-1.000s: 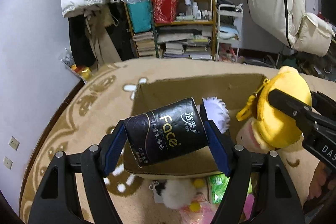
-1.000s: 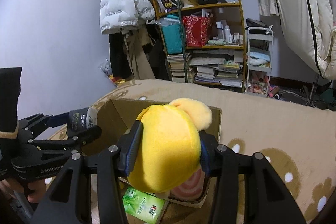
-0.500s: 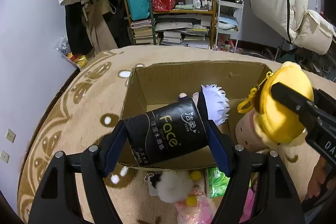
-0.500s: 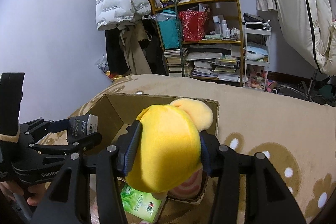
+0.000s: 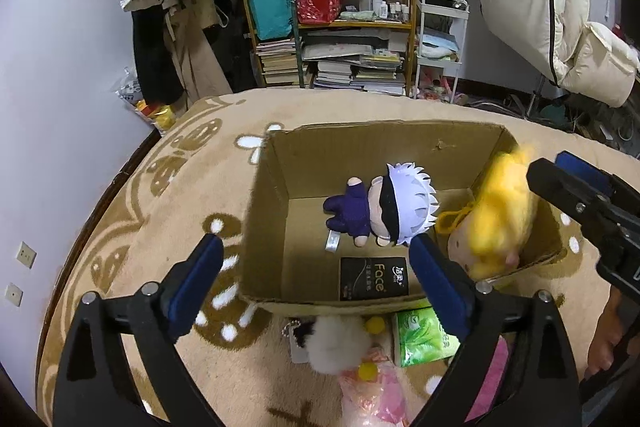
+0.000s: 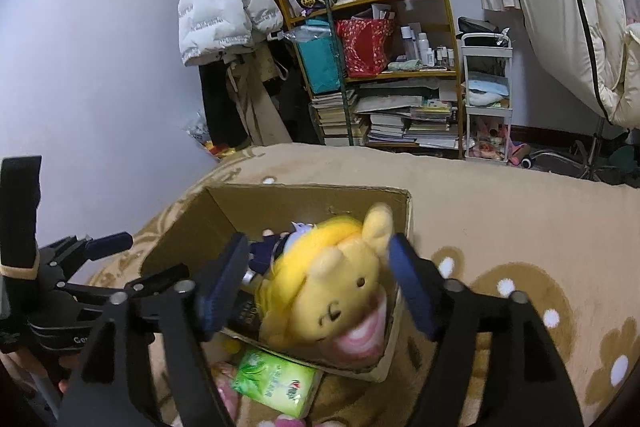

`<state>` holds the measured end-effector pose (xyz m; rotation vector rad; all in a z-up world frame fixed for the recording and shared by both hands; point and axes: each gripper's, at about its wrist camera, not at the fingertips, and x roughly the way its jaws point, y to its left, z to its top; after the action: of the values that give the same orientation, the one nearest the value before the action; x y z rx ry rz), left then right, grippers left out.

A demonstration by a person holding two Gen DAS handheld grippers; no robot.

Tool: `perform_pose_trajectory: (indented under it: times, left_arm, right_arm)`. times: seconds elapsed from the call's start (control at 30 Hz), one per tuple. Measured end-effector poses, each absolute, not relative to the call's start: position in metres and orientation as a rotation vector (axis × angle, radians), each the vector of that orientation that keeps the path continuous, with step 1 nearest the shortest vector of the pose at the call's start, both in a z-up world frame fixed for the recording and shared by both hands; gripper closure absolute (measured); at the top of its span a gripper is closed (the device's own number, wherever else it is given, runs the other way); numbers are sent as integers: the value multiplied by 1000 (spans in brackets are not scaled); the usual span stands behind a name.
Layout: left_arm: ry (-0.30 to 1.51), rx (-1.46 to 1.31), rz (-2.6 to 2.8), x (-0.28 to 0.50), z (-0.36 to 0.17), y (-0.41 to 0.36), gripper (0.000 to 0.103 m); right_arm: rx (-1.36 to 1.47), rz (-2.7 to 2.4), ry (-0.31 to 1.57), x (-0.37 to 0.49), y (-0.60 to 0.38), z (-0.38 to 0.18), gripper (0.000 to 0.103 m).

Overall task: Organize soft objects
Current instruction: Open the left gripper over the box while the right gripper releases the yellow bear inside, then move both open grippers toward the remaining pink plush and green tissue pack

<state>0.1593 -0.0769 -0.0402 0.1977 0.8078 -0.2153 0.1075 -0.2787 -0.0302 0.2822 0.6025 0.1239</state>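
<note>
Evidently both tools had nothing in their grasp. Leftmost, the left gripper point(image 5: 314, 267) stood wide open over the brown cardboard box point(image 5: 264, 211), and the black "Face" tissue pack point(image 5: 374, 278) lay flat on the box floor by the near wall, beside a white-haired plush doll in purple point(image 5: 384, 213). Further right, the right gripper point(image 6: 316, 283) gaped too; the yellow bear plush point(image 6: 328, 299), blurred, sat against the box's right corner, apparently dropping in. A green tissue packet point(image 5: 424, 337) waited outside on the tan patterned rug point(image 5: 132, 195). Behind stood a cluttered wooden bookshelf point(image 5: 340, 27).
</note>
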Motion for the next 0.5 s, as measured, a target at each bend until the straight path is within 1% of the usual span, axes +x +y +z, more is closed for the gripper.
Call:
perform_pose_trajectory:
  times: [0.03,0.17,0.23,0.27,0.5]
  left_arm:
    - [813,194,-217,157,-38,-76,9]
    - [832,195,-219,145,-30,-72,8]
    - [832,194,-218,136,-25,-70,6]
    - [831,196,-214,132,-22,-70,4]
    - [869,186,-196,102,-12,-62,3]
  right_arm:
    - [288,121,601,105,-279,-28,16]
    - [299,124,606,90,-277,-20,11]
    - [301,125,610,82,-276,-17,4]
    - [301,125,612,77,-276,-15,3]
    - [333,116,660,48,-277,-6,3]
